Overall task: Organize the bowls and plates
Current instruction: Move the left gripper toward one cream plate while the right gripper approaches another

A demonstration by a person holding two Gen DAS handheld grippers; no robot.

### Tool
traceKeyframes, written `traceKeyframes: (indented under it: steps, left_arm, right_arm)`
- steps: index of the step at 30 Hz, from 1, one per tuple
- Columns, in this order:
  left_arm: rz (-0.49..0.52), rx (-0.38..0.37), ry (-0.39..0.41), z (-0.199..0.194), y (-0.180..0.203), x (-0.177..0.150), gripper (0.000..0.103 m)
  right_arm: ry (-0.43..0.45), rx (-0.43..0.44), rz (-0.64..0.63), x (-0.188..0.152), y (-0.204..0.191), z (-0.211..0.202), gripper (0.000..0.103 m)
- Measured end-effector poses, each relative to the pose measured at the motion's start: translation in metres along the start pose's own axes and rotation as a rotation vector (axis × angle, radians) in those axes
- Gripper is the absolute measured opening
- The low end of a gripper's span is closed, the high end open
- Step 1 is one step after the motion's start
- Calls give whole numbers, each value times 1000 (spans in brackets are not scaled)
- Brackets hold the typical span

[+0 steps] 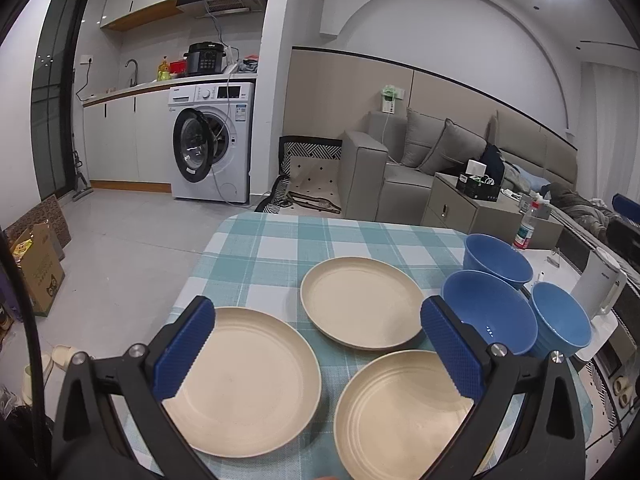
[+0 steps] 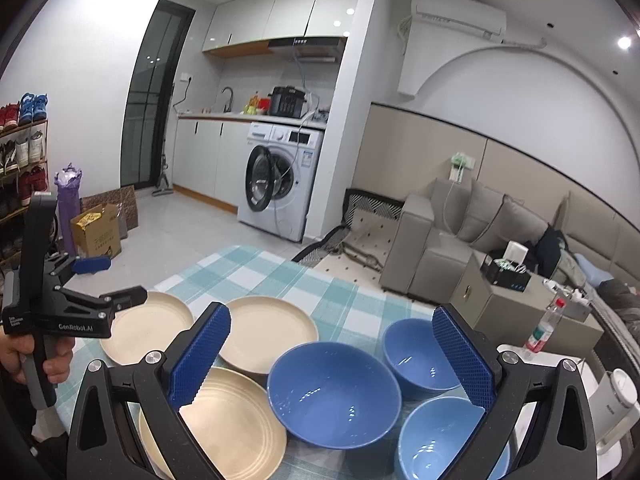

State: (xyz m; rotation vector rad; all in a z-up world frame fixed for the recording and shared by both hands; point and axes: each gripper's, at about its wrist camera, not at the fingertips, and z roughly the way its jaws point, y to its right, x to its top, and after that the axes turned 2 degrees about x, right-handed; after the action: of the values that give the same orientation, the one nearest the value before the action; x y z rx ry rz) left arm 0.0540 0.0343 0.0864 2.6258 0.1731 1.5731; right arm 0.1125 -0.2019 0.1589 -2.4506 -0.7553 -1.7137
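Three cream plates lie apart on the checked tablecloth (image 1: 272, 248): a left plate (image 1: 252, 380), a far plate (image 1: 360, 308) and a near plate (image 1: 400, 416). Three blue bowls stand to their right: a far bowl (image 1: 498, 260), a middle bowl (image 1: 492, 316) and a right bowl (image 1: 560, 320). My left gripper (image 1: 318, 344) hovers open above the plates with nothing between its fingers. My right gripper (image 2: 332, 356) hangs open over the middle bowl (image 2: 334, 392), with the other bowls (image 2: 416, 356) (image 2: 444, 440) beside it. In the right wrist view a hand holds the left gripper (image 2: 110, 282) over the left plate (image 2: 148, 332).
A white kettle (image 1: 600, 288) stands on a white side surface right of the bowls, with a plastic bottle (image 1: 526, 228) behind it. Beyond the table's far edge are bare floor, a washing machine (image 1: 212, 140) and a grey sofa (image 1: 400, 168). A cardboard box (image 1: 38, 268) sits on the floor at left.
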Motion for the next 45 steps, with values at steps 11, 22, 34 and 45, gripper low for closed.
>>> traceKeyframes:
  steps: [11, 22, 34, 45]
  left_arm:
    - [13, 29, -76, 31, -5, 12, 103]
    - [39, 53, -141, 64, 0, 15, 103]
    - [56, 66, -192, 90, -6, 16, 103]
    - [27, 58, -250, 113, -12, 20, 103]
  right_arm:
    - [-147, 99, 67, 4, 6, 70, 103]
    - [-234, 136, 73, 9, 3, 126, 103]
    - [-297, 137, 105, 11, 7, 174, 103]
    - [-364, 145, 122, 12, 8, 217, 103]
